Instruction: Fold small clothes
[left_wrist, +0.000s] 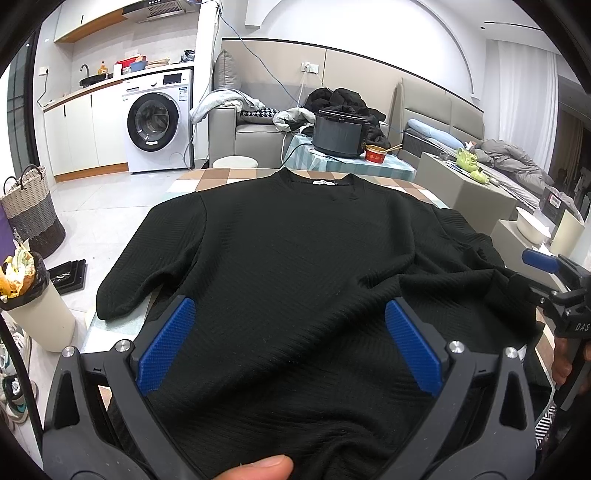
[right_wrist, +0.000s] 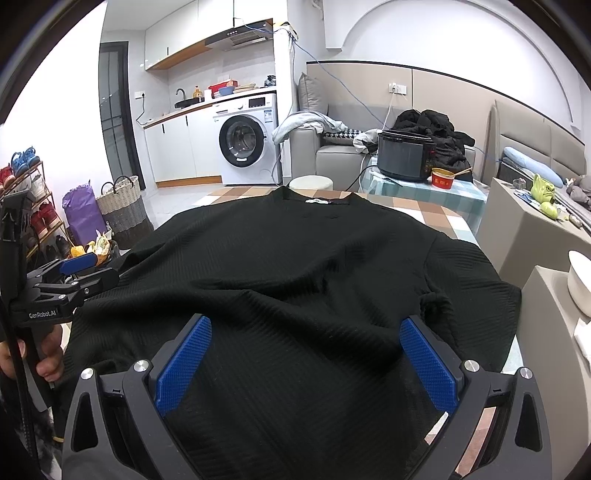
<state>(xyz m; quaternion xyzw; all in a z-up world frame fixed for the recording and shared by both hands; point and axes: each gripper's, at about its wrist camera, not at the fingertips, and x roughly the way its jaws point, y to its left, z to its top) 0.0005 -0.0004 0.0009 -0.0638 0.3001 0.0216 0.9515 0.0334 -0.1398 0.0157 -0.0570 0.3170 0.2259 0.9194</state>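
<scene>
A black ribbed sweater (left_wrist: 295, 240) lies spread on the table, collar and white label (left_wrist: 323, 183) at the far side, its near hem rumpled. My left gripper (left_wrist: 289, 302) hovers open over the near left part of the hem, blue pads (left_wrist: 166, 343) wide apart and fabric lying between them. To its right, my right gripper (left_wrist: 532, 275) shows from the side at the sweater's right edge. In the right wrist view the sweater (right_wrist: 295, 258) fills the frame. There my right gripper (right_wrist: 306, 321) is open over the near hem. My left gripper (right_wrist: 103, 271) is at the left edge.
The table's checked cloth (left_wrist: 229, 173) shows beyond the collar. A full bin (left_wrist: 37, 306) and a woven basket (left_wrist: 33, 210) stand on the floor at left. A dark cooker (left_wrist: 338, 133) and a red bowl (left_wrist: 375, 153) sit behind. A white bowl (right_wrist: 580, 280) stands at right.
</scene>
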